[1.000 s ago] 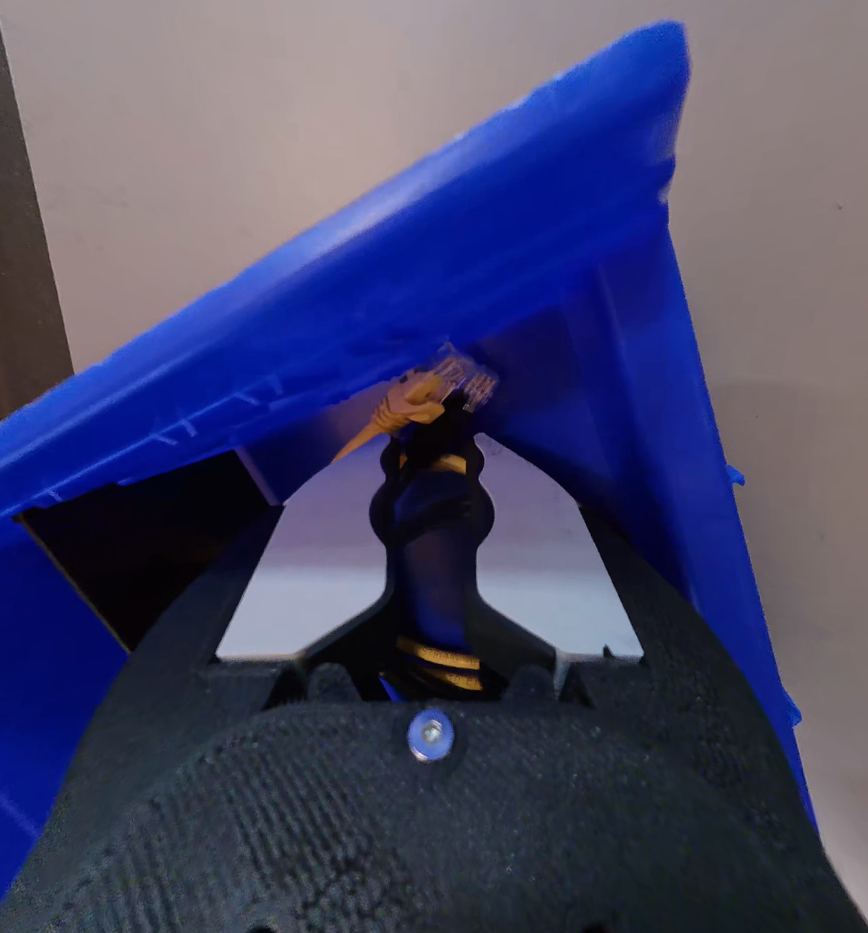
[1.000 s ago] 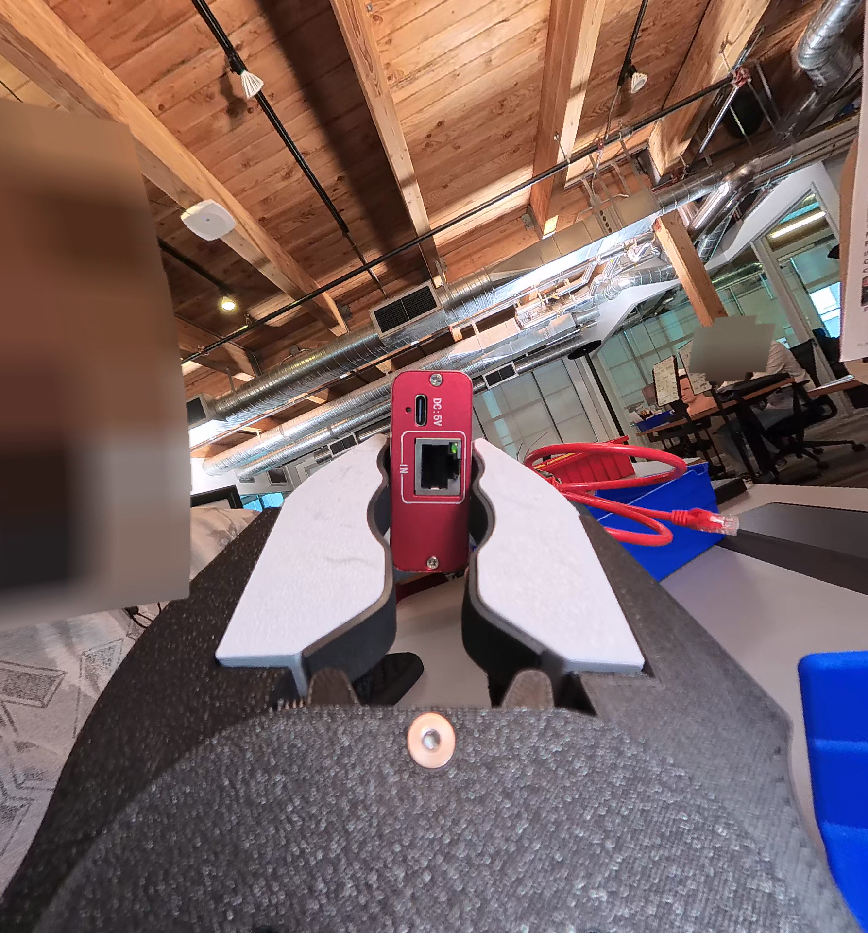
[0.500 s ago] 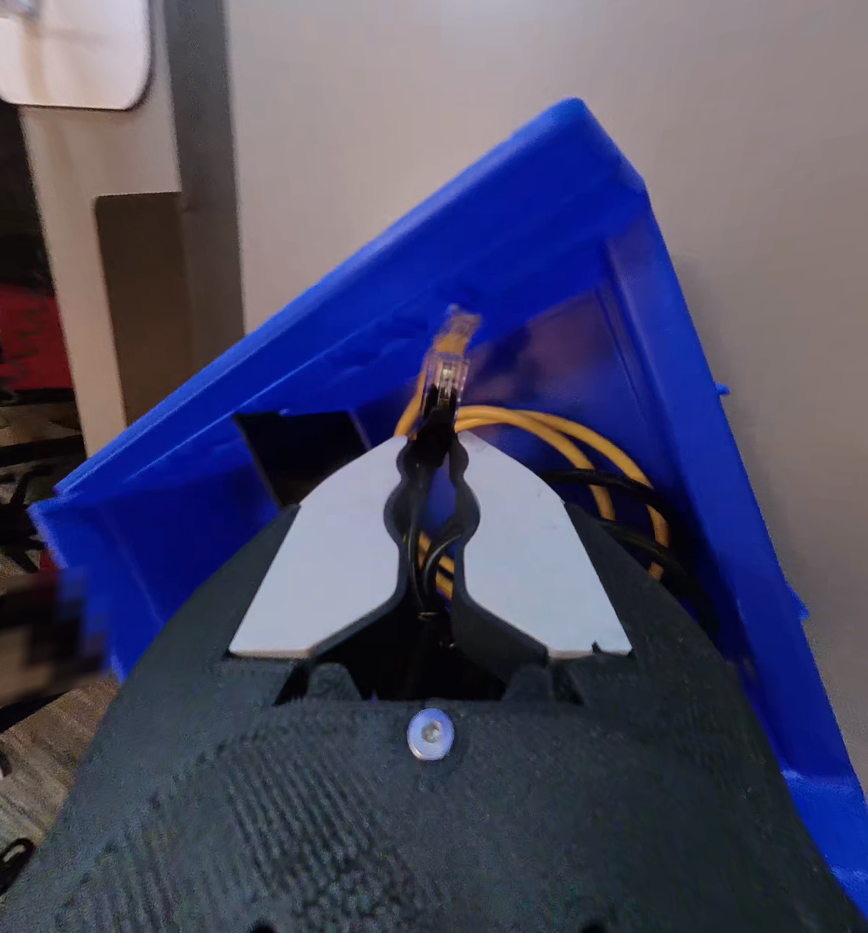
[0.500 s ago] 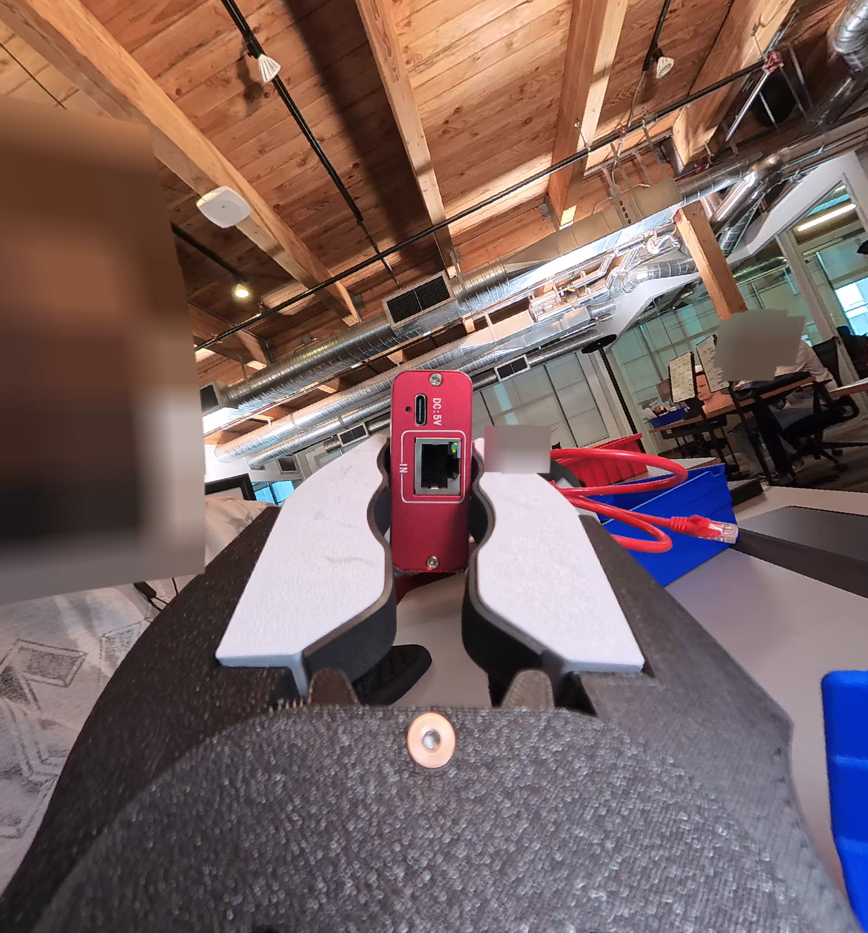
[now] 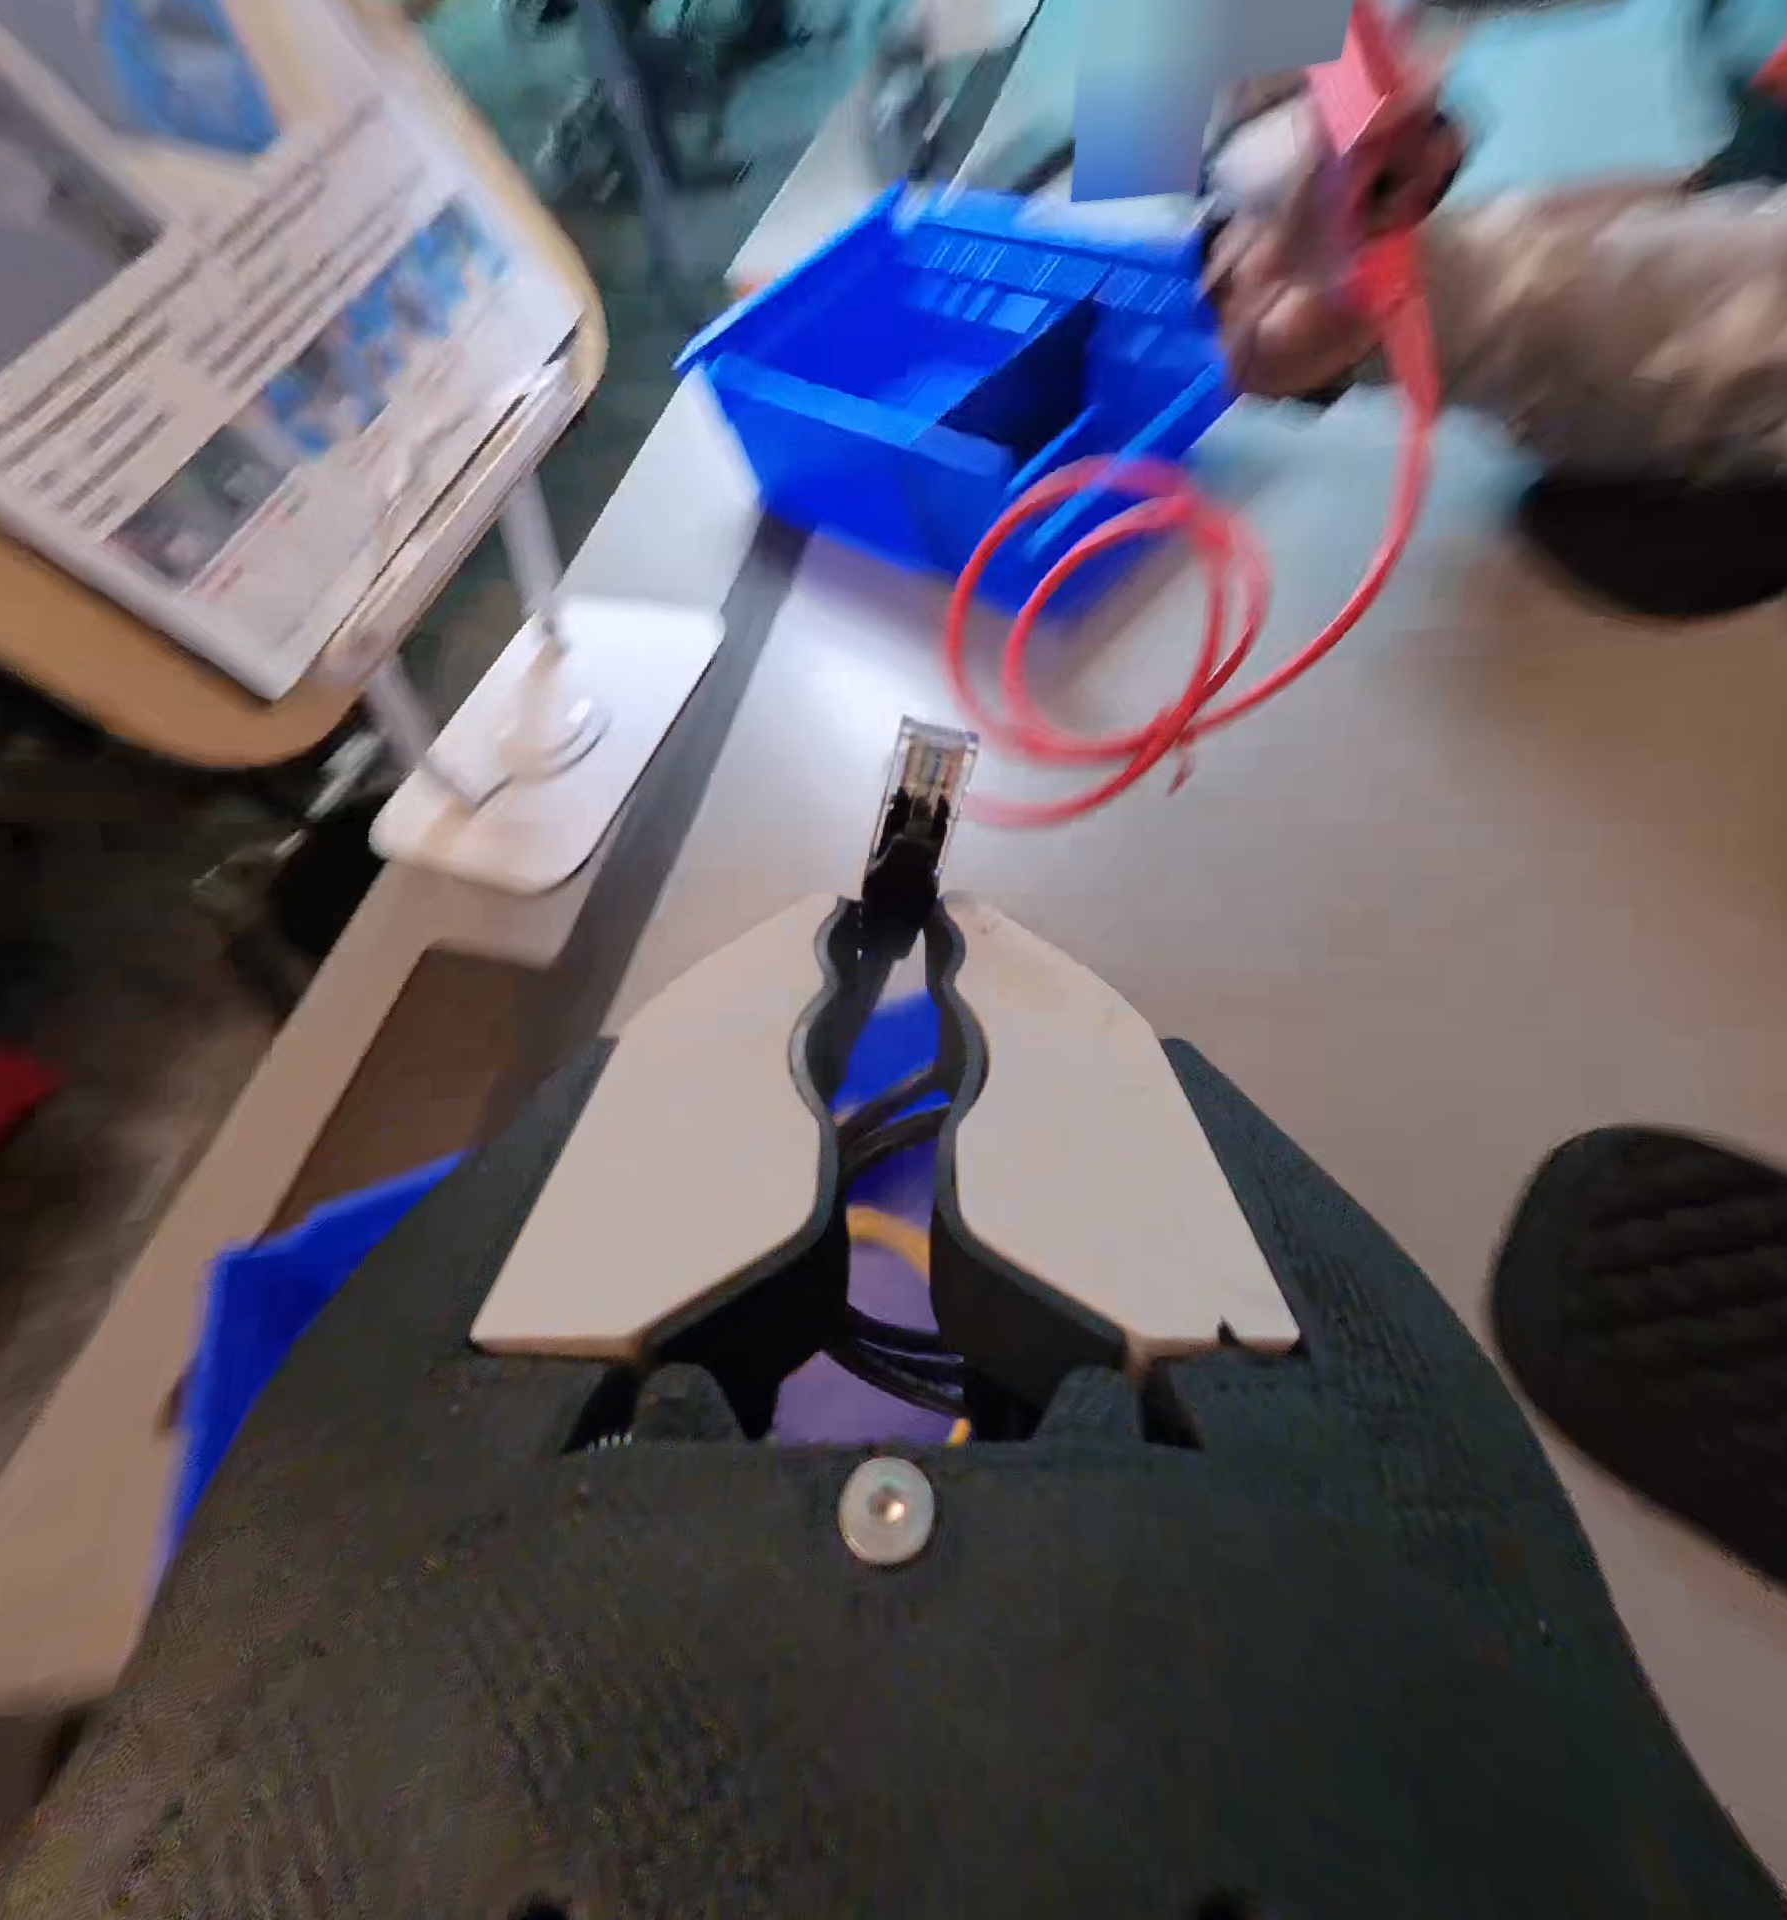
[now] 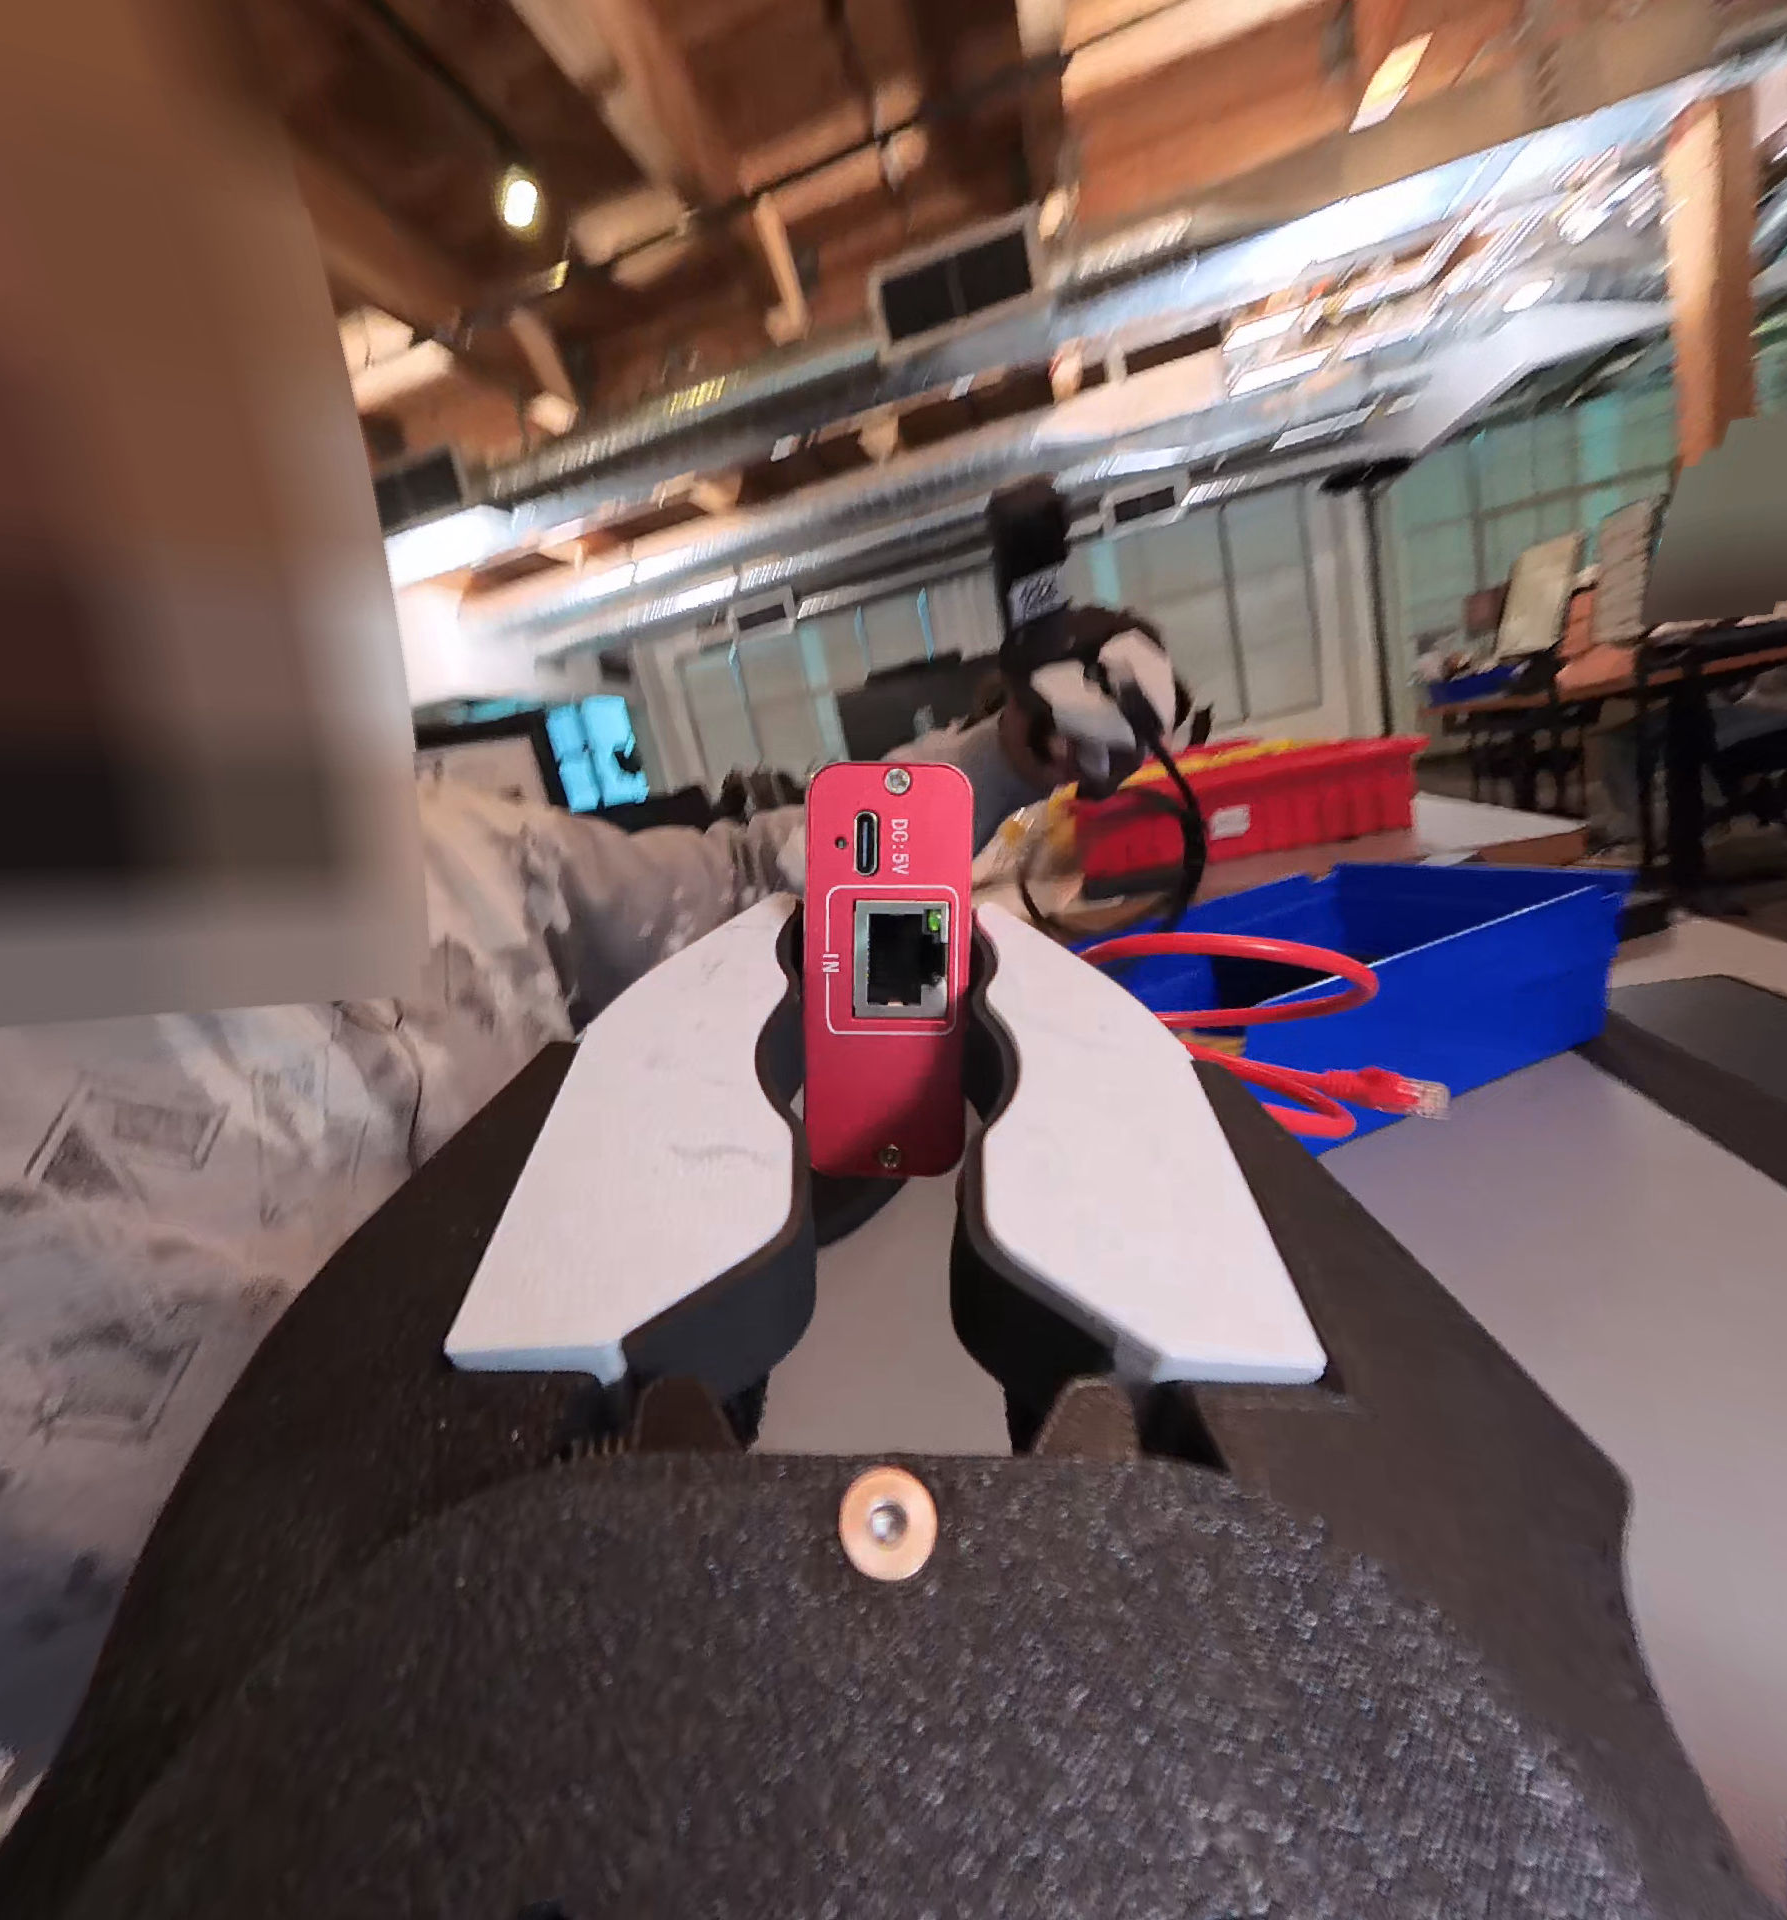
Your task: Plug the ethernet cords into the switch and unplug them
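Pale table (image 5: 1388, 935): blue bin (image 5: 868, 416), red cord (image 5: 1107, 623).

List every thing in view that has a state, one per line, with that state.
left gripper: shut on the black ethernet cord
black ethernet cord: held, clear plug forward, unplugged
right gripper: shut on the red switch
red switch: upright, port empty
red ethernet cord: loose, coiled over the blue bin, unplugged
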### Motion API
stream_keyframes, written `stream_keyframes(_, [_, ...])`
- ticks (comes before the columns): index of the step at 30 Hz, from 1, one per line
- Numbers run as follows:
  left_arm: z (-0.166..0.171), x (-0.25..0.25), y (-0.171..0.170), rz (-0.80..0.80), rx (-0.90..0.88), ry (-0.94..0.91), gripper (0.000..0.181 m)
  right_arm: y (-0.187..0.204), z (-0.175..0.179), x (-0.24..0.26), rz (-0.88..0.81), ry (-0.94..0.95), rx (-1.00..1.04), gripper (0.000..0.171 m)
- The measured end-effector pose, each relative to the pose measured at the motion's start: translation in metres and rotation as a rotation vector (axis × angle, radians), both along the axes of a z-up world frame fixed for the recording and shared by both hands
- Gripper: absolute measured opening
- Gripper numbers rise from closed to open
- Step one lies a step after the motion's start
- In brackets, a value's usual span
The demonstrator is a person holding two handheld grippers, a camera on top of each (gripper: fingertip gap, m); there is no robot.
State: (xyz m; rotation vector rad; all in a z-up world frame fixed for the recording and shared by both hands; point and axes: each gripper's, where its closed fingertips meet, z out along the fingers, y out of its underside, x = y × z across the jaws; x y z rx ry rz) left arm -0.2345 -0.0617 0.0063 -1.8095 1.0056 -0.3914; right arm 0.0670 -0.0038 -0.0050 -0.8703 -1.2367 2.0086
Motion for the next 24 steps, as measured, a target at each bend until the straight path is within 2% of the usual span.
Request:
stream_keyframes(6, [0.019, 0.141, -0.051, -0.487, -0.148, -0.422, 0.011, -0.04, 0.001, 0.005, 0.149, -0.069, 0.142, 0.026])
stream_keyframes(11, [-0.019, 0.243, -0.074, -0.752, -0.46, -0.519, 0.011, -0.067, 0.001, 0.007, 0.282, -0.083, 0.162, 0.026])
stream_keyframes(16, [-0.055, 0.292, -0.078, -0.802, -0.698, -0.505, 0.011, -0.08, -0.01, 0.006, 0.361, -0.137, 0.185, 0.026])
stream_keyframes(24, [-0.076, 0.3, -0.085, -0.833, -0.962, -0.637, 0.011, -0.08, -0.025, 0.0, 0.401, -0.191, 0.205, 0.026])
